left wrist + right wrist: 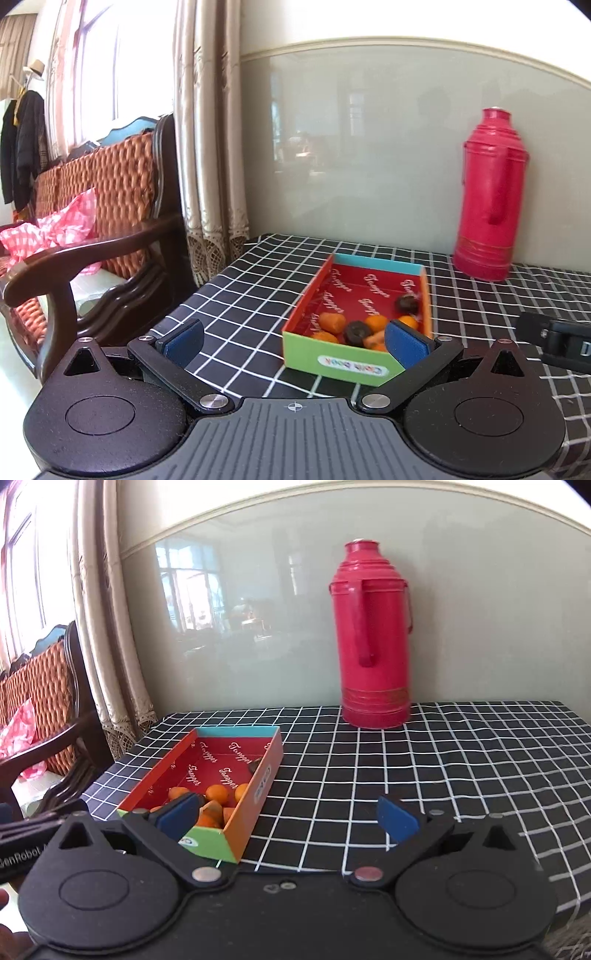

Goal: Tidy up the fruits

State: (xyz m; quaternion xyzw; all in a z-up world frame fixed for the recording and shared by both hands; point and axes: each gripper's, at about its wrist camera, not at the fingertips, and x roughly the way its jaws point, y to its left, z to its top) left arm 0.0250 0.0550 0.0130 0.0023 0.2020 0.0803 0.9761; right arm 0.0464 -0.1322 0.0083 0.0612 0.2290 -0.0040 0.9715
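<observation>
We hold the left gripper (293,341) and right gripper (288,814) low, jaws spread, both empty. Just ahead the multicoloured cardboard box (258,786) on the black checked tablecloth (424,775) corrals small orange fruits (376,322) and dark ones (406,303), its long axis pointing away toward the wall. The red thermos flask (373,635) stands beyond.

A red thermos (373,635) stands on the checked tablecloth (424,768) by the wall, a wooden armchair (110,229) alongside.

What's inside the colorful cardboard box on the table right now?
The box holds several small orange fruits and two dark round ones, bunched at its near end. The left gripper's finger covers one corner, so an exact count isn't possible.
</observation>
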